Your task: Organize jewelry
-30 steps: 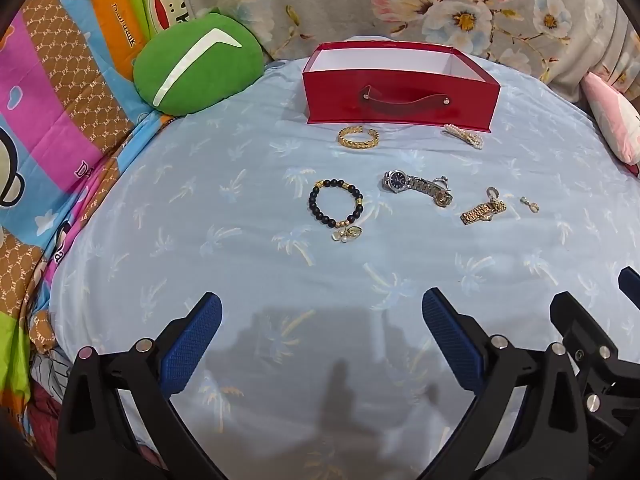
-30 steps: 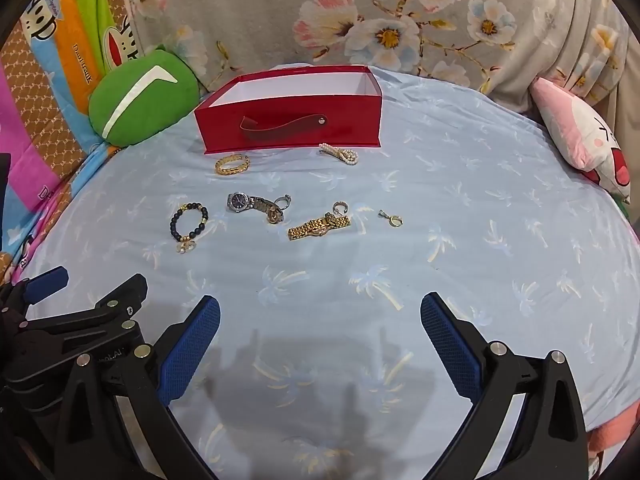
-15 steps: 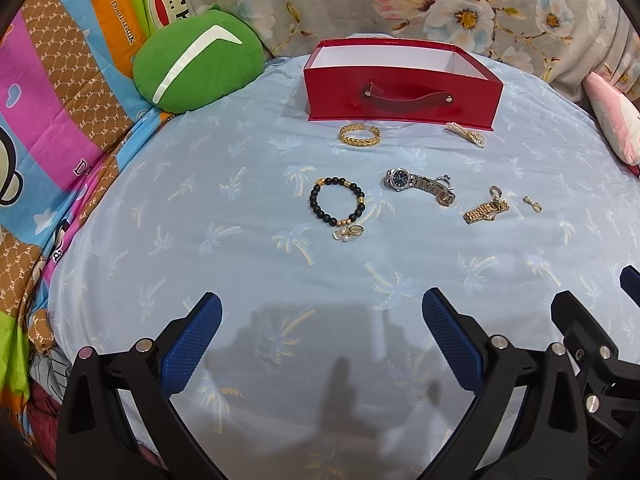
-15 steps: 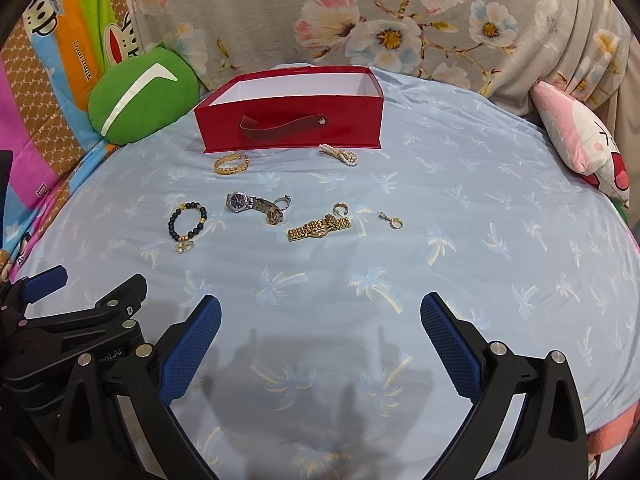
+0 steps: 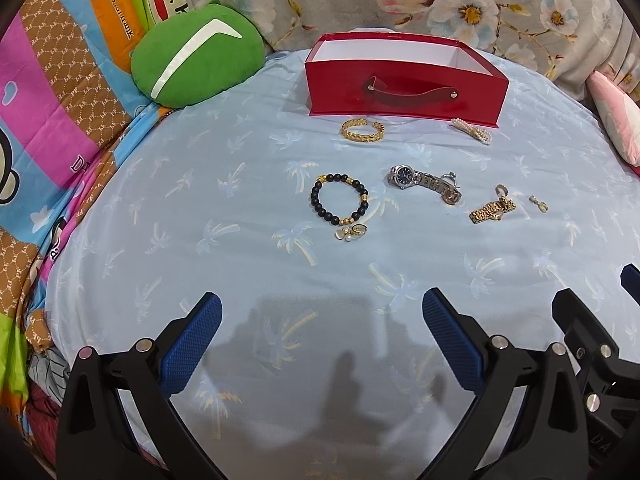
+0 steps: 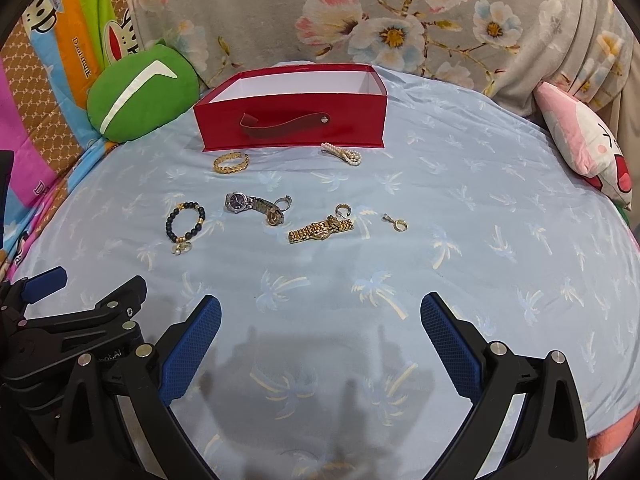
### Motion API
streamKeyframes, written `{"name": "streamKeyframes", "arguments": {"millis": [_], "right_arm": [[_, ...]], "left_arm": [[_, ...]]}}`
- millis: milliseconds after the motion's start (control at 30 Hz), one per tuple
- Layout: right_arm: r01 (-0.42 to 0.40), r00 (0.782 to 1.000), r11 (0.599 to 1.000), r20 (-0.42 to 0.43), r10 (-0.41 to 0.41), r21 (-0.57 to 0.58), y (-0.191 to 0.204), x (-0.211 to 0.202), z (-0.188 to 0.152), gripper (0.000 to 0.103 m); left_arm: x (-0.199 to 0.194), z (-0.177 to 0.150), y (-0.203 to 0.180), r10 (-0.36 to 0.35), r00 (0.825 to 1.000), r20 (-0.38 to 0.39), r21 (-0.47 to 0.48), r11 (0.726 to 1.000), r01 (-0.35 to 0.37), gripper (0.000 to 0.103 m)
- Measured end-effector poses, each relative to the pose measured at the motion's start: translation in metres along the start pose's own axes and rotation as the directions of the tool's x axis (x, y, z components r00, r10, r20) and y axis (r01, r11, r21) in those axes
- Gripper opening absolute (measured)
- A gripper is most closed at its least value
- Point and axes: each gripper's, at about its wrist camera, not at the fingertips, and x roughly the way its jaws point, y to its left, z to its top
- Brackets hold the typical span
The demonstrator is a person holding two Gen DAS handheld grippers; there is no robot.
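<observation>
Two grippers hang spread wide and empty over the near edge of a pale blue bedsheet (image 5: 200, 208) as I watch from my station. Through the left wrist camera, my left gripper (image 5: 320, 320) shows both blue pads far apart above bare cloth, with part of the right tool at the frame's lower right. A red box (image 5: 404, 98), open at the top, stands at the sheet's far edge. Just in front of it lie a gold bangle (image 5: 363, 129) and a pearl clip (image 5: 472, 131), the clip close to the box's right corner. Nearer the middle of the sheet lie a black bead bracelet (image 5: 340, 200) with small charms, a silver watch (image 5: 424, 180) and a gold watch (image 5: 491, 209), with a small ring (image 5: 539, 204) beyond it towards the right edge. A green cushion (image 5: 192, 62) rests at the far left corner.

Through the right wrist camera, my right gripper (image 6: 320, 318) is likewise opened wide and carries nothing, and the left gripper (image 6: 80, 292) shows at lower left. The box (image 6: 292, 124) sits at the far edge; the bangle (image 6: 231, 162) and clip (image 6: 342, 153) lie before it. The bead bracelet (image 6: 185, 224), silver watch (image 6: 256, 205), gold watch (image 6: 321, 230) and ring (image 6: 397, 223) run left to right across the middle. A pink pillow (image 6: 588, 144) leans at the right edge.
</observation>
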Motion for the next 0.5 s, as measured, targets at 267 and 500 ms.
{"name": "streamKeyframes", "arguments": {"millis": [267,500], "right_arm": [[0.009,1.000,1.000,-0.004,-0.009,-0.004,0.001,0.010,0.004,0.098],[-0.019,1.000,1.000,-0.016,0.019,-0.011,-0.002,0.024,0.009,0.098]], "left_arm": [[0.008,0.003,-0.002,0.005,1.000,-0.007,0.001,1.000,-0.005,0.098],[0.018,0.008,0.001,-0.028,1.000,-0.013,-0.017,0.999,0.028,0.098]]}}
